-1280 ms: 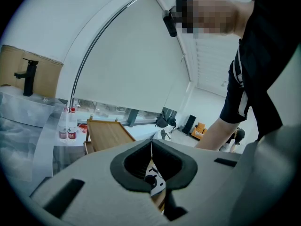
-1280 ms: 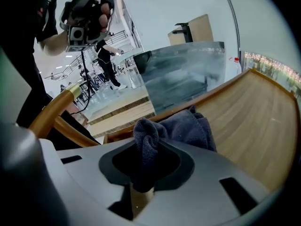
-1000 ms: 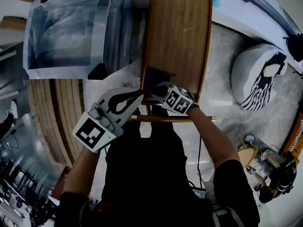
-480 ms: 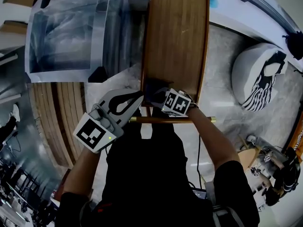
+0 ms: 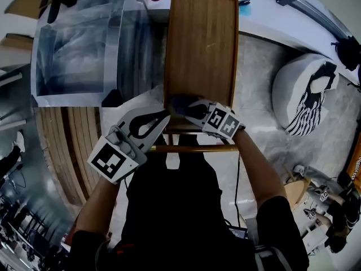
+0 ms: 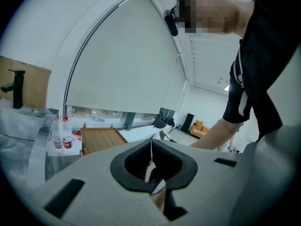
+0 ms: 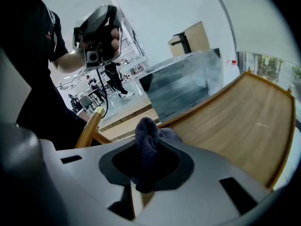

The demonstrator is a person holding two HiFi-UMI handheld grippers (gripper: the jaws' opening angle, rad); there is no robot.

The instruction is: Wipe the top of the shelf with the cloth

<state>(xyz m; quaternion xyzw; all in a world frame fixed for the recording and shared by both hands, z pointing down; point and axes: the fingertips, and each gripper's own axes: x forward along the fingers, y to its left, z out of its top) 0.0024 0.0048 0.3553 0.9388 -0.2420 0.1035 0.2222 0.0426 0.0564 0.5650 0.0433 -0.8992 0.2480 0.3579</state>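
Pinching cloth point(image 7: 146, 142), bunched dark grey-blue, in right gripper point(image 5: 192, 109) jaws | cloth at 6 o'clock edge of shelf top point(image 5: 203, 49) | bare wood open toward 12 o'clock, rimmed sides | left gripper point(image 5: 151, 122) jaws together, empty, at 7 o'clock.

We see our left gripper point(image 6: 151, 154) with its two jaws pressed together, only a thin seam between them and nothing clamped. Beyond the jaws and to their left lies the wooden shelf top point(image 6: 101, 141). Further left of it stand two small bottles point(image 6: 62, 138) with red labels. To the right of the jaws a forearm point(image 6: 211, 136) reaches forward from a black sleeve point(image 6: 237, 102).
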